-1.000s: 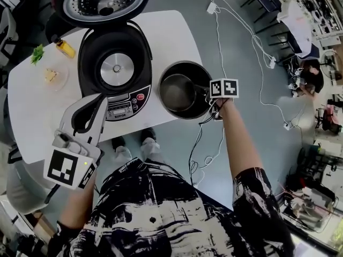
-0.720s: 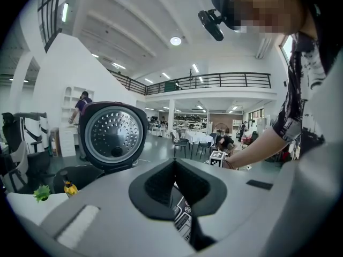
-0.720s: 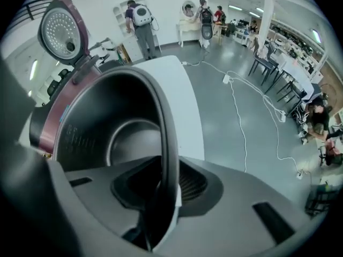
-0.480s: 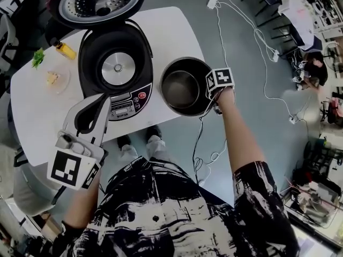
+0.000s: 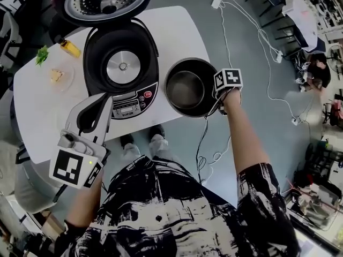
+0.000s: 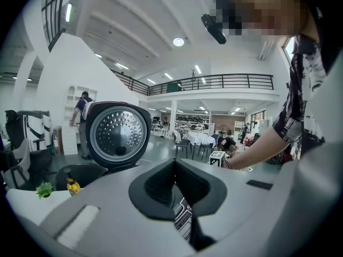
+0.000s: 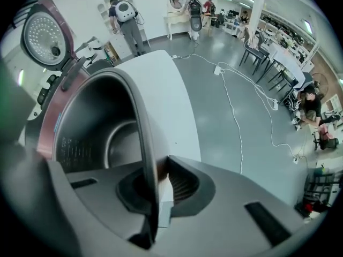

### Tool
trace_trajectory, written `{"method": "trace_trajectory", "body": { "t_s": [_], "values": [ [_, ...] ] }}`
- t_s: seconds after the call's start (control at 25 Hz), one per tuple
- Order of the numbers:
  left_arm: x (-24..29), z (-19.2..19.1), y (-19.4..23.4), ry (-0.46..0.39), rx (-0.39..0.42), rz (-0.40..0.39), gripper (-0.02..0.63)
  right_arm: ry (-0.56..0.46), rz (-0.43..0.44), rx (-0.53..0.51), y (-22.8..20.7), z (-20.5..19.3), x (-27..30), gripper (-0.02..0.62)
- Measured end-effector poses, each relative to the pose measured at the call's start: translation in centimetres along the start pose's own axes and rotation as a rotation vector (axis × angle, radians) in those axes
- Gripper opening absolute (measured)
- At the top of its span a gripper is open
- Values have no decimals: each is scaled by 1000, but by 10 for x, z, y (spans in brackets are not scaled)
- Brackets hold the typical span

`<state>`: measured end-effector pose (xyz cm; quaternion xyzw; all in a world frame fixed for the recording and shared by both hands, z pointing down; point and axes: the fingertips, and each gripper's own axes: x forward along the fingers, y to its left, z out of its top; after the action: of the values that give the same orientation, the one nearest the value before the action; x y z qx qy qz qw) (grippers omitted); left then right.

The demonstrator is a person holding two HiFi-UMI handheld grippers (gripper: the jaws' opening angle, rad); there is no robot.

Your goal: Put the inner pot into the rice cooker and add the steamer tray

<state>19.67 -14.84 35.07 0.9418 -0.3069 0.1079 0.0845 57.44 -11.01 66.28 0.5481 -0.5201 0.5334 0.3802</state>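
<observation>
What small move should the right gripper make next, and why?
Probably lift the pot straight up a little. The right gripper has just been closing its jaws and now pinches the pot's rim. The cooker beside it stands open with an empty well, so the pot seems ready to be carried over.

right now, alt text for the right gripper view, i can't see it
The right gripper is shut on the rim of the metal inner pot, its empty inside at left. Beyond lie the rice cooker's open lid, a white table and cables on the grey floor.
</observation>
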Motion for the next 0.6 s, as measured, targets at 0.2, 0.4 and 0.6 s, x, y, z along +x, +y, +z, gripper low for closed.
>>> {"method": "trace_trajectory", "body": {
  "t_s": [0.2,0.4,0.6],
  "values": [
    [-1,4,0,-13,-1,-4,5,-24,5,-7,-2,6,-12,2],
    [-6,8,2,-24,-2,-2,5,-61,42,33,-7,8,-31,2],
    [-10,11,5,-38,-3,-1,5,-119,89,37,-9,20,-70,3]
  ]
}}
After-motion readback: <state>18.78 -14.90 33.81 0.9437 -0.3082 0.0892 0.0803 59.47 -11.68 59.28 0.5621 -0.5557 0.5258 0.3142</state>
